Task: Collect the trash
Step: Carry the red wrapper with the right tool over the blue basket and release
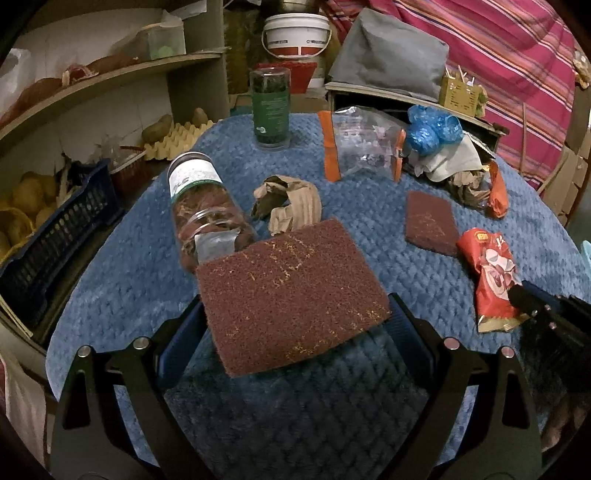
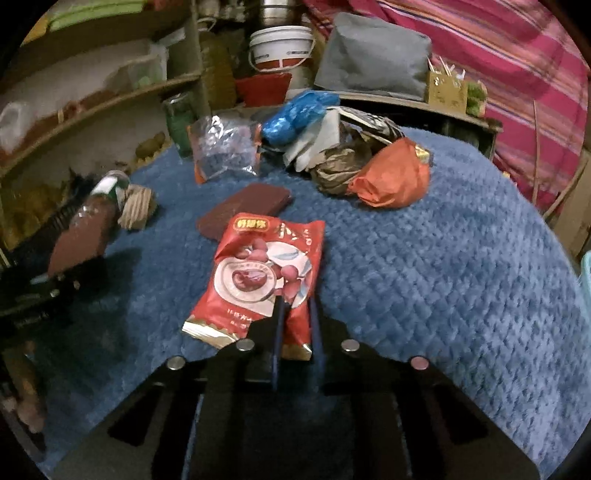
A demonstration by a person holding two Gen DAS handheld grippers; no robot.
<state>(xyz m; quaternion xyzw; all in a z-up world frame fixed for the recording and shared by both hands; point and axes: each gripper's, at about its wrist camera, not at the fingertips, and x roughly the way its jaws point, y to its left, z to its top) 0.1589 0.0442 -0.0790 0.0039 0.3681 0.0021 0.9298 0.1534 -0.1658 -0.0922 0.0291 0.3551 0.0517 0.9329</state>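
My left gripper (image 1: 295, 314) is shut on a large brown scouring pad (image 1: 291, 291), held flat above the blue mat (image 1: 122, 288). My right gripper (image 2: 297, 306) is shut on the lower edge of a red snack wrapper (image 2: 266, 269); it also shows in the left wrist view (image 1: 491, 273). A smaller brown pad (image 1: 430, 221) lies on the mat behind the wrapper. A trash pile at the far right holds a blue plastic bag (image 1: 432, 129), grey paper, crumpled brown paper and an orange wrapper (image 2: 391, 177). A clear orange-edged bag (image 1: 365, 147) and crumpled cardboard (image 1: 288, 208) lie mid-mat.
A clear jar (image 1: 207, 210) lies on its side at the left; a green jar (image 1: 269, 107) stands at the back. A blue crate (image 1: 55, 243) and shelves stand left of the table. A white bucket (image 1: 295, 35) and grey cushion (image 1: 388, 55) are behind.
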